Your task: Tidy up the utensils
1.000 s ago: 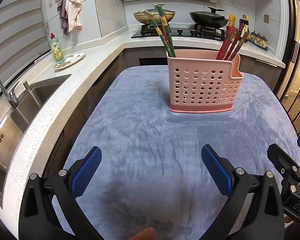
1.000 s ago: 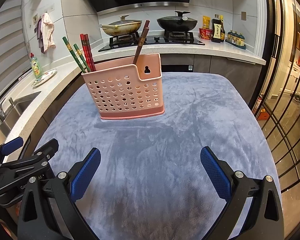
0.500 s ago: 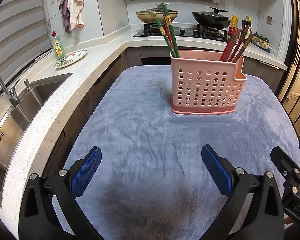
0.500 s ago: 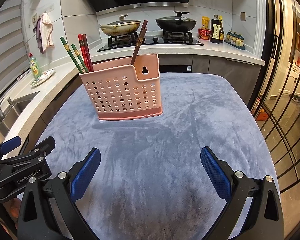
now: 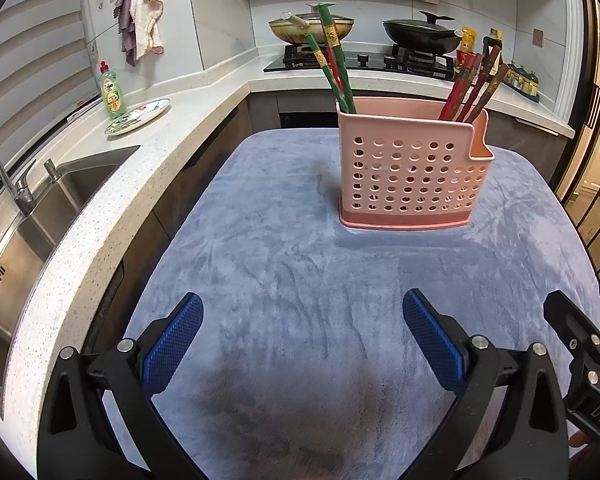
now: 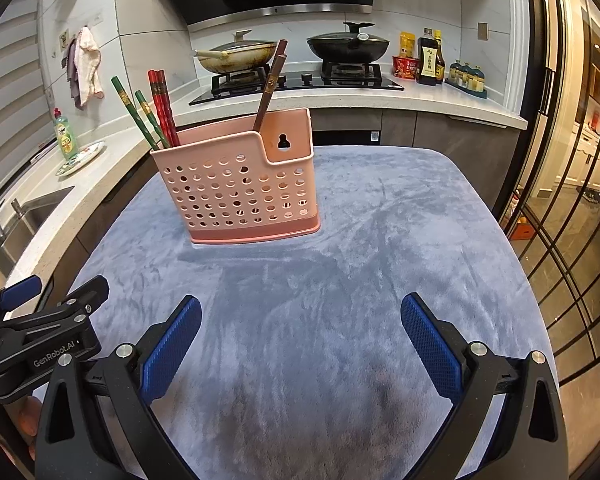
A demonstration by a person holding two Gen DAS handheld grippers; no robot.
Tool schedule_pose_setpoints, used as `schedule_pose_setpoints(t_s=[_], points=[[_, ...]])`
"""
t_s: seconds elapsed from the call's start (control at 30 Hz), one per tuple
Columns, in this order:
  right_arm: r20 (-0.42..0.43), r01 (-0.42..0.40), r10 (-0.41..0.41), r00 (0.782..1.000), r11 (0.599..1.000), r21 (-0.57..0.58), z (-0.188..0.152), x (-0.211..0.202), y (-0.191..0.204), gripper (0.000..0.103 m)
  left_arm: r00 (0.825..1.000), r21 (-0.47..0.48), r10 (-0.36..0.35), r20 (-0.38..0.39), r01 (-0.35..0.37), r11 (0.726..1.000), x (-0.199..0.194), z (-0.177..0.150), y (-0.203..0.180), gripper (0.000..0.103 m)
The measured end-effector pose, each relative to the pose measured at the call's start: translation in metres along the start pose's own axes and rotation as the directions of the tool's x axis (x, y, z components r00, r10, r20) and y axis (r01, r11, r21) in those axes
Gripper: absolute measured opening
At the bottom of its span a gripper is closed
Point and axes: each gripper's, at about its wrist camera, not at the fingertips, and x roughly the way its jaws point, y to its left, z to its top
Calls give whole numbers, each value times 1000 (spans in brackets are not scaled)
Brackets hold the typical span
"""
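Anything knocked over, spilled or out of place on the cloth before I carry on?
Nothing stands out. The pink holder stands upright on the grey cloth, chopsticks leaning inside it, none lying loose.

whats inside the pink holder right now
The pink holder holds three pairs of chopsticks: green chopsticks and red chopsticks at one end, brown chopsticks at the other. Their lower ends and any dividers are hidden by the perforated wall.

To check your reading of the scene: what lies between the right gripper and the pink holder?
Only bare grey cloth lies between the right gripper and the holder; the right wrist view shows it.
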Motion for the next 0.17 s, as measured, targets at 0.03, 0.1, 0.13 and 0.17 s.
schedule_pose_setpoints(t_s=[0.03, 0.1, 0.13, 0.17], points=[[0, 1, -1, 1000, 1000, 0, 0, 1, 0, 96, 1000, -3, 2, 2, -2, 1000, 0, 0, 0, 96], [1, 3, -3, 1000, 1000, -2, 0, 2, 0, 96, 1000, -5, -2, 5, 2, 1000, 0, 1, -1, 96], [2, 4, -4, 1000, 1000, -2, 1, 2, 0, 96, 1000, -3, -5, 4, 5, 1000, 0, 1, -1, 96], [2, 4, -4, 1000, 1000, -1, 1, 3, 0, 96, 1000, 0, -7, 4, 7, 1000, 0, 1, -2, 96]])
